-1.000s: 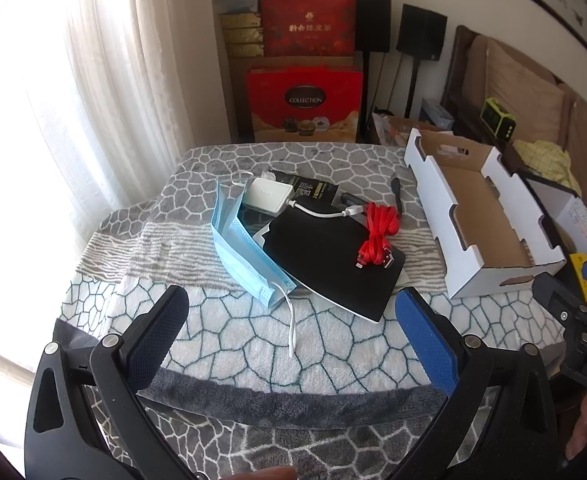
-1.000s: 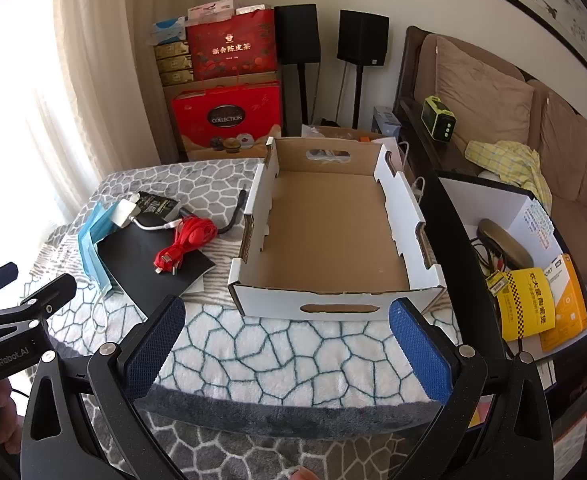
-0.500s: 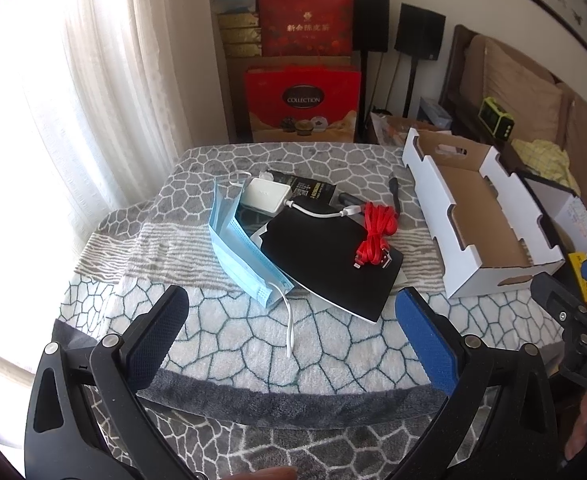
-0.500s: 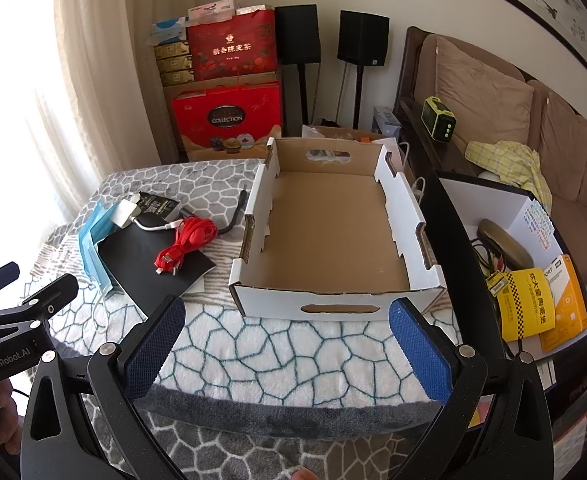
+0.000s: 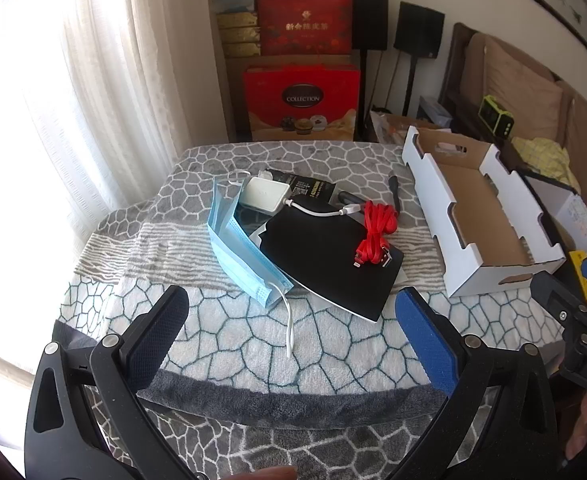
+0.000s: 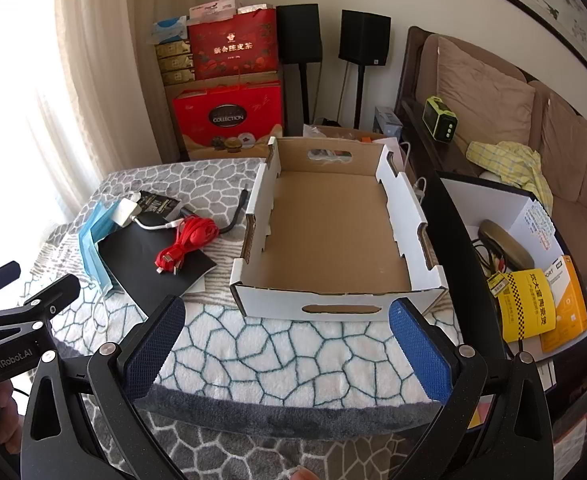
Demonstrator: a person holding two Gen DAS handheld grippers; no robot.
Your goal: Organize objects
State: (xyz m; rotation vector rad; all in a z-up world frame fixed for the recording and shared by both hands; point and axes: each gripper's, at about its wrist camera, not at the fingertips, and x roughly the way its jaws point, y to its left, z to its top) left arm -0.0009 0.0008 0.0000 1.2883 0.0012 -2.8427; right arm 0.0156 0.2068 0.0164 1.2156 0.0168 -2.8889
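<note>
Cable [image 5: 374,233] on the pad [image 5: 329,258] — mask [image 5: 242,252] left, box [image 5: 479,216] right.

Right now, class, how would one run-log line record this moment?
left gripper: open, empty | right gripper: open, empty | cardboard box: empty | red cable: on black pouch | nothing packed yet

The room is bright with daylight. It comes through the white curtain [image 5: 105,92] on the left side, and there the picture is burnt out to pure white with no detail. The blanket [image 6: 293,352] near this window looks washed pale. Shadows are soft and fall to the right, for example inside the cardboard box [image 6: 333,240]. The sofa [image 6: 493,92] side is dimmer but clear. Both views are sharp in the middle. Straight lines bend strongly toward the edges, and the corners are black from the round lens.
</note>
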